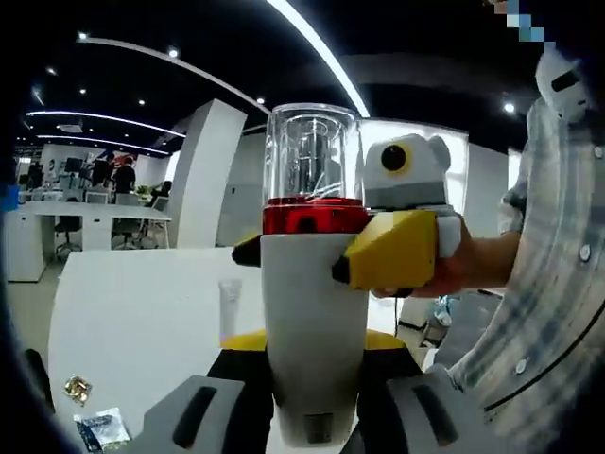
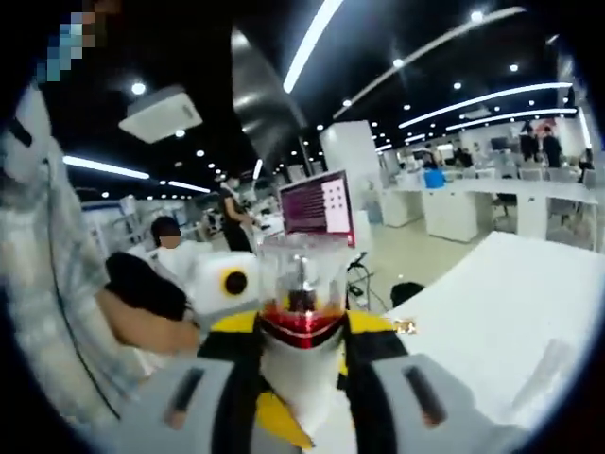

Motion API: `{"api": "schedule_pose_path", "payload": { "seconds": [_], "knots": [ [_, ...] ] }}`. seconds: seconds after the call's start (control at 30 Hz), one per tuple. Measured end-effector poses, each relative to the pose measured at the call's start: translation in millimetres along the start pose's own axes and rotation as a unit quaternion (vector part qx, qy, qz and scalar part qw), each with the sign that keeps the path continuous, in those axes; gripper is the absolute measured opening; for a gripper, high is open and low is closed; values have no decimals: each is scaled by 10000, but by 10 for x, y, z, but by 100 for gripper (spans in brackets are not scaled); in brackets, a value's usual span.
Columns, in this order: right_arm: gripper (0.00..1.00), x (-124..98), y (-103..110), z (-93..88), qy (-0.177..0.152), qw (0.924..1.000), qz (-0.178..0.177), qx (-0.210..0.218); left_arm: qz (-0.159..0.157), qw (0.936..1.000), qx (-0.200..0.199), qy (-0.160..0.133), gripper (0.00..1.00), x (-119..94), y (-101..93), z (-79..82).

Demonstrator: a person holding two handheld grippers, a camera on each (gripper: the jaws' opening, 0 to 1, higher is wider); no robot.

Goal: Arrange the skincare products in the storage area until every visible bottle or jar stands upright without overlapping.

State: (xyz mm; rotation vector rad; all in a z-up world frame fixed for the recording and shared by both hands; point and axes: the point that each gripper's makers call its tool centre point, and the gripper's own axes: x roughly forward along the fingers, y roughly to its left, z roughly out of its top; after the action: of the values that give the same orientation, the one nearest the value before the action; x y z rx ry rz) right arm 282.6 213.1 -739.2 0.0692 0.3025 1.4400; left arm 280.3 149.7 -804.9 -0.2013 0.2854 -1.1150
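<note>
white pump bottle with red collar and clear cap (image 1: 313, 284), frame centre, upright, pinched by left gripper (image 1: 312, 416) low and right gripper (image 1: 302, 253) at collar; white table (image 1: 142, 312) behind.

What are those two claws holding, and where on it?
Both grip one white pump bottle: the left claw low on its body, the right claw just under its red collar.

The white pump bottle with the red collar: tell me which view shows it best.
Left gripper view: the white pump bottle stands sharp, showing body, red collar and clear cap. In the right gripper view it is blurred and partly hidden by jaws.
</note>
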Motion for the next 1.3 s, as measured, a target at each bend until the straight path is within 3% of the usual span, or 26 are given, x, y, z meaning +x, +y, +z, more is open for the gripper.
{"api": "schedule_pose_path", "payload": {
  "seconds": [0.03, 0.1, 0.37, 0.57, 0.77, 0.9, 0.93, 0.97, 1.13, 1.2, 1.23, 1.3],
  "knots": [
    [33, -11, 45, 15, 25, 9998, 180, 0, -120, 9998, 56, -155, 32, -12, -32, 46],
    [33, -40, 56, 24, 96, 9996, 255, -40, -240, 9996, -10, -177, 32, -33, -70, 67],
    [34, -81, 86, -41, 222, 9995, 227, -89, -477, 9984, -123, -261, 31, -21, -163, 64],
    [34, -41, 82, -79, 226, 9996, 128, 65, -677, 9939, -573, -656, 31, -47, -217, 66],
    [34, 9, 61, -181, 399, 9991, 0, 146, -592, 9923, -733, -799, 31, -80, -171, 45],
    [33, 17, 27, -222, 411, 9974, -145, 567, -527, 9921, -782, -822, 31, -94, -144, 23],
    [32, 11, 26, -225, 429, 9978, -166, 486, -491, 9925, -733, -845, 31, -96, -137, 21],
    [31, 10, 3, -246, 480, 9978, -315, 321, -285, 9953, -480, -795, 32, -61, -100, -1],
    [30, -25, -25, -260, 485, 9975, -486, 193, 37, 9979, -285, -584, 33, -54, -49, -36],
    [30, -41, -58, -262, 503, 9967, -643, -3, 294, 9992, -108, -252, 33, -79, 7, -140],
    [30, -60, -88, -249, 464, 9962, -732, -7, 461, 9989, -31, 14, 33, -95, 44, -247],
    [30, -98, -138, -220, 373, 9959, -825, 81, 783, 9966, 26, 265, 38, -122, 125, -379]
  ]
}}
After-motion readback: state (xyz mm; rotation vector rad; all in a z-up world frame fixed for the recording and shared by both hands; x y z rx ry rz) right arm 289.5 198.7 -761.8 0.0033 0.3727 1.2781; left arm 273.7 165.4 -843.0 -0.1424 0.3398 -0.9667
